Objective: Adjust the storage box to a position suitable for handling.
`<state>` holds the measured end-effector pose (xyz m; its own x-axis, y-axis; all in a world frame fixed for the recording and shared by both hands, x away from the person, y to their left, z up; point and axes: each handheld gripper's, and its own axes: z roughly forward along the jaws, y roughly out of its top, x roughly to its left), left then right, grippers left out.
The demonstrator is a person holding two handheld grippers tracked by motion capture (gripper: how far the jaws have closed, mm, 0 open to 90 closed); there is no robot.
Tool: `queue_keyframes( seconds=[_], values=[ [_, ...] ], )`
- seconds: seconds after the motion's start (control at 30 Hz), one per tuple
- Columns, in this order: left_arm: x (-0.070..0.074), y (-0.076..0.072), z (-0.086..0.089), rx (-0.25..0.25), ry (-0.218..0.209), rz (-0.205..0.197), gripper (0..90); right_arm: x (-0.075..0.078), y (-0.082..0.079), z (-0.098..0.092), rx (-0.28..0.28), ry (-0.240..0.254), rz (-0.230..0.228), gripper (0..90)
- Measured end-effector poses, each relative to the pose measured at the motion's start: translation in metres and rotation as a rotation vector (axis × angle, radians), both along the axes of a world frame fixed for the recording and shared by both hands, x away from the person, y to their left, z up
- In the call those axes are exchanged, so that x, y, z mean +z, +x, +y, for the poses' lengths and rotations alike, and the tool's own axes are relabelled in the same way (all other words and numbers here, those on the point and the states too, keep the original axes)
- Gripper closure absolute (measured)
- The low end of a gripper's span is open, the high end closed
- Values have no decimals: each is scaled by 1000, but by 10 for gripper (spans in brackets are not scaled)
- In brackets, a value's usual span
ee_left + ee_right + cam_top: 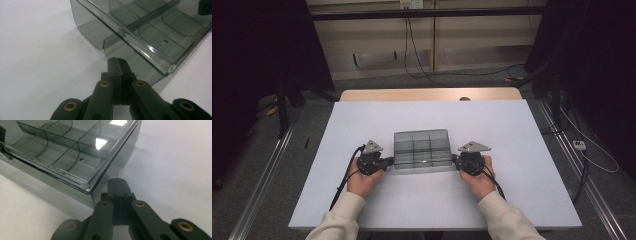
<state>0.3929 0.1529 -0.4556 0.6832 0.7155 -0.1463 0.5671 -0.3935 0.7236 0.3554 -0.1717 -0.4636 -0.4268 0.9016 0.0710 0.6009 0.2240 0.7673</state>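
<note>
A smoky clear plastic box [421, 150] with a closed lid and several inner compartments sits in the middle of the white table. My left gripper [390, 161] is at its left side, near the front corner, jaws shut with nothing between them. My right gripper [455, 160] mirrors it at the box's right side, also shut and empty. In the left gripper view the closed tips [118, 61] point at the side wall of the box [140, 27]. In the right gripper view the tips [118, 181] sit just by the corner of the box [67, 152]. Contact with the box cannot be told.
A white sheet covers the table [512, 130], with a wooden edge [427, 94] showing at the far side. Cables [422, 70] run over the floor beyond it, and metal rails [267, 165] flank the table. Dark curtains hang at both sides.
</note>
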Motion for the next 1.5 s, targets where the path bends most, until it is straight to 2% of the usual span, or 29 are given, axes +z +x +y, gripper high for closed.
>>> queue_keyframes(
  seconds=[0.07, 0.13, 0.3, 0.67, 0.77, 1.0, 1.5],
  values=[
    [1, -3, -2, -13, 13, -2, 900, 0, -3, -2, -1, -3, -1, 900],
    [1, -4, -3, -13, 4, -2, 900, 0, -4, -3, -1, -3, -1, 900],
    [1, -10, -6, -41, 15, -7, 900, 1, -13, -9, 1, -2, -1, 900],
    [3, -19, -8, -52, 24, -6, 900, 2, -25, -12, 15, -2, -1, 900],
    [3, -23, -10, -57, 39, -20, 900, 2, -29, -13, 16, -5, -3, 900],
    [4, -28, -11, -71, 27, -7, 900, 3, -39, -15, 21, -2, 3, 900],
    [5, -37, -14, -91, 47, -19, 900, 4, -56, -20, 33, 2, 2, 900]
  ],
)
